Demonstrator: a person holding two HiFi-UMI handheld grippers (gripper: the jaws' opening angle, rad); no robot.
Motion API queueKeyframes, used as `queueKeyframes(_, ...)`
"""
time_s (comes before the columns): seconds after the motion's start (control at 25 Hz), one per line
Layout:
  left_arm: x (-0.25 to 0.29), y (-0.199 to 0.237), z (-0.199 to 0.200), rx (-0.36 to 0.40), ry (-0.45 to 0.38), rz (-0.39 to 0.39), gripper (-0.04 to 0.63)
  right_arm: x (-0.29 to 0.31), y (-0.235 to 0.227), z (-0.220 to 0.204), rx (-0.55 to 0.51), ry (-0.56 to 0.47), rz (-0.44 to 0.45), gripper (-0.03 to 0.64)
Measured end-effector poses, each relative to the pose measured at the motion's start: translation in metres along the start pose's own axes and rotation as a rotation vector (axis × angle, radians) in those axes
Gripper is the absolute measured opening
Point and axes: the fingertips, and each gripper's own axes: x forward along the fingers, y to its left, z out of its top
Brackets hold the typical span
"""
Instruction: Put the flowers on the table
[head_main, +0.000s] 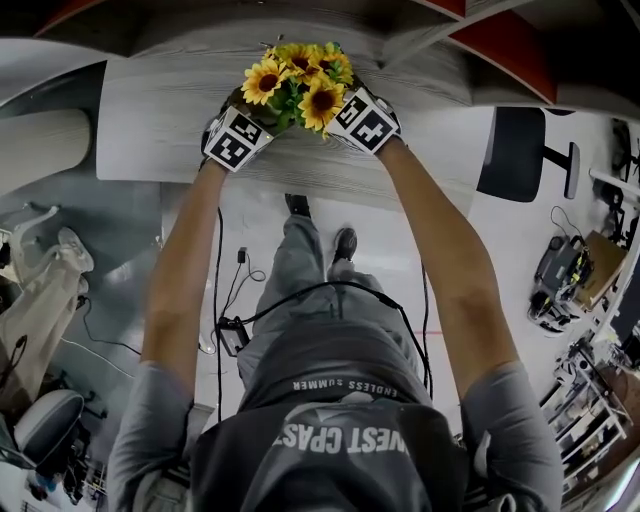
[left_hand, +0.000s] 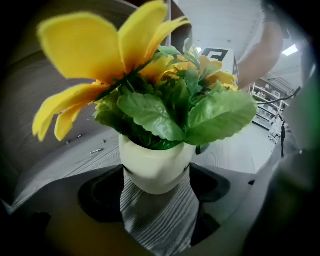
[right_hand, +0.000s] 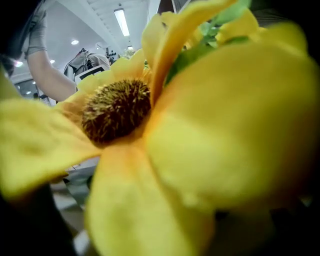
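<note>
The flowers (right_hand: 200, 125) blind our right gripper (head_main: 345, 115) (grip unreadable); left gripper (head_main: 240, 135) clamps the pot (left_hand: 155, 167) at twelve o'clock, next lowering it onto the table (head_main: 160, 120).

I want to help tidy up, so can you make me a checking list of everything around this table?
Surface: grey wood-grain table.
Job's things: flowers in a cream pot, over the table; can't tell if the pot is standing on it.
Clutter: small screws on the table.
Grippers: left gripper has a jaw on each side of the pot and seems to grip it; right gripper is beside the flowers, its jaws hidden by petals.
Cables: black cable arcs across the person's front; more lies on the floor.
Surroundings: black chair and equipment on the right.
</note>
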Motion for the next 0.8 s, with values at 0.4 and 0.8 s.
queueKeyframes(0.4,-0.019,0.005,-0.018,-0.040,-0.027,0.138,0.414,-0.014,-0.010,-0.040,0.079,0.080,-0.086,0.425)
queueKeyframes(0.8,-0.107,0.008,-0.018,-0.163,-0.133,0.255,0.109,-0.101,-0.014,-0.053,0.348,-0.041,-0.141,0.073)
